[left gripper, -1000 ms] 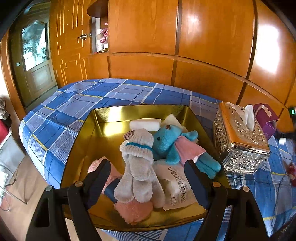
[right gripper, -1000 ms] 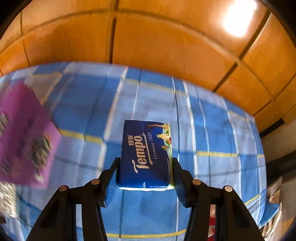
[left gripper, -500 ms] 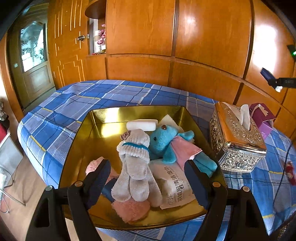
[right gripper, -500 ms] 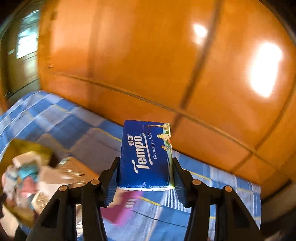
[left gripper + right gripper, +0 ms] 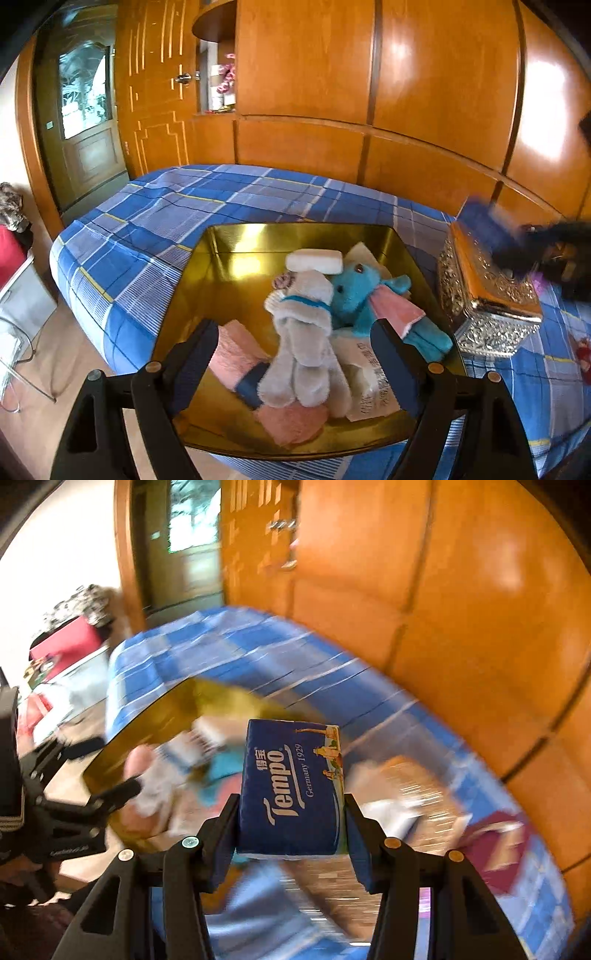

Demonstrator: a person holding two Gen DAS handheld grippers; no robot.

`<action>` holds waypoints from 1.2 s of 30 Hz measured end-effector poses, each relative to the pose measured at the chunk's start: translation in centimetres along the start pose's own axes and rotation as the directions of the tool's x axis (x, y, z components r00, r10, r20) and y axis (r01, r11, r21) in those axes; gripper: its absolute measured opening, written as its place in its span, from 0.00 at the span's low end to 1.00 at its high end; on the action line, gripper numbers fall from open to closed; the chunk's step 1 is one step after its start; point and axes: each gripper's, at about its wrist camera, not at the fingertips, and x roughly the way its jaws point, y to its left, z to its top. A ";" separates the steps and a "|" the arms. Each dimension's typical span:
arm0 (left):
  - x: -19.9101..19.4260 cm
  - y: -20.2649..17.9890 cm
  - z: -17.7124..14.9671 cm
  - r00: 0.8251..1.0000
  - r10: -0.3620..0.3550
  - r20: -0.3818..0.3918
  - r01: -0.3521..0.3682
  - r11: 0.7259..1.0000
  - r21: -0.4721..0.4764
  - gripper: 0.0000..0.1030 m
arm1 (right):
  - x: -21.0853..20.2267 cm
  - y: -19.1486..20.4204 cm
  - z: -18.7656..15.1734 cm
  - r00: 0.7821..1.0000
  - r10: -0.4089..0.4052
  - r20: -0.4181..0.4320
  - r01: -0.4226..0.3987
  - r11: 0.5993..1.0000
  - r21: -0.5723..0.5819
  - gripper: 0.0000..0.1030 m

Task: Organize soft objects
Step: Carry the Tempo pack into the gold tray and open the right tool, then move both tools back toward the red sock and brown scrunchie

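**poster1:** Textures first, since that's what jumps out. Gold tray (image 5: pixel 229 266) is shiny metal, squarish with sloped walls, sitting on a bed under a blue plaid bedspread (image 5: pixel 177 218). Inside it's all soft stuff: a fuzzy grey plush (image 5: pixel 303 350) lying lengthwise with a ribbed knit cuff, a fluffy teal plush (image 5: pixel 354 299) with a flat pink cloth piece on it, a rounded white bar-shaped pad (image 5: pixel 314 260) at the far end, nubby pink towels (image 5: pixel 236 350) and a crinkly printed wrapper (image 5: pixel 369 384).

**poster2:** And the grippers?

**poster1:** Left hand-held gripper (image 5: pixel 295 354) hangs over the near end of the tray, jaws wide and opening a bit more. The grey plush lies between them, but the pads aren't touching it. Right hand-held gripper (image 5: pixel 291 819) is clamped on a blue Tempo tissue pack (image 5: pixel 291 786), a glossy rectangular brick, held in the air above the bed with the tray blurred behind it.

**poster2:** What's next to the tray?

**poster1:** Embossed silver tissue box (image 5: pixel 487 302) with an orange-brown top, just beside the tray's right edge. Glossy wood panelling (image 5: pixel 436 92) behind it all.
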 end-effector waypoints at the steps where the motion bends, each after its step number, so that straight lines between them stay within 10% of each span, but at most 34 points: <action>1: -0.1 0.3 0.1 1.000 0.005 0.006 -0.005 1.000 -0.005 0.82 | 0.8 0.7 -0.2 1.000 0.013 -0.013 -0.013 1.000 0.003 0.51; 14: 0.9 2.7 0.4 0.999 0.035 0.000 -0.035 0.997 -0.066 0.82 | 10.2 6.0 0.2 0.992 -0.046 -0.117 0.044 0.999 -0.015 0.52; 22: 1.0 3.3 0.5 0.999 0.046 -0.002 -0.046 0.995 -0.084 0.85 | 7.4 6.7 0.0 0.998 -0.053 -0.033 0.052 0.998 -0.022 0.71; 36: -0.2 2.4 0.9 0.999 0.021 0.032 -0.019 0.998 -0.068 0.85 | 1.1 5.3 -1.6 0.987 -0.123 0.101 0.117 0.991 0.063 0.71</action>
